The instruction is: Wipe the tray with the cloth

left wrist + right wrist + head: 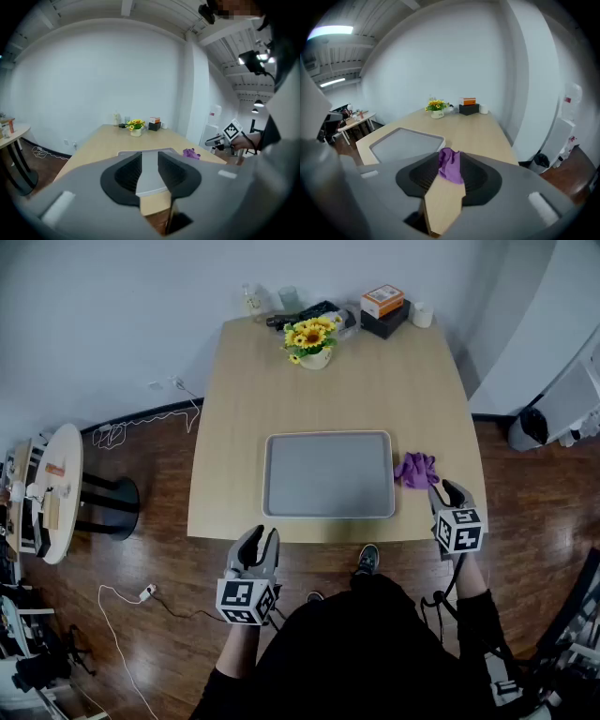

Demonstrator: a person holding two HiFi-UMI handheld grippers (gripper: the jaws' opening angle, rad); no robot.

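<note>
- The wiping is not yet begun, as I judge it: the tray (328, 474) lies flat near the front edge of the table (375, 390), and the cloth (416, 469) is not on it.
- The cloth, purple and crumpled, rests on the table just beside the right rim of the tray and outside of it.
- The right gripper (452, 493) is near the cloth, at the front right corner of the table. Its jaws stand wide apart. In the right gripper view the cloth shows at the far end of the gap, but the pads do not press on it, so it is not held.
- The left gripper (260, 534) hangs in front of the table edge, over the floor, apart from the tray. Its jaws leave only a narrow gap and there is nothing between them; through the gap only the tray farther off is seen.
- What is left, in my judgement, is nearly all: to close on the cloth, to bring it onto the tray, and to rub over the surface.
- The tray holds nothing; its grey bottom is bare from rim to rim. Whether there is dirt on it I cannot tell.
- At the far edge a small pot (315, 358) holds yellow flowers (310, 335).
- Near it an orange box (382, 300) sits on a black box (386, 322). Both are closed, so their content is not visible.
</note>
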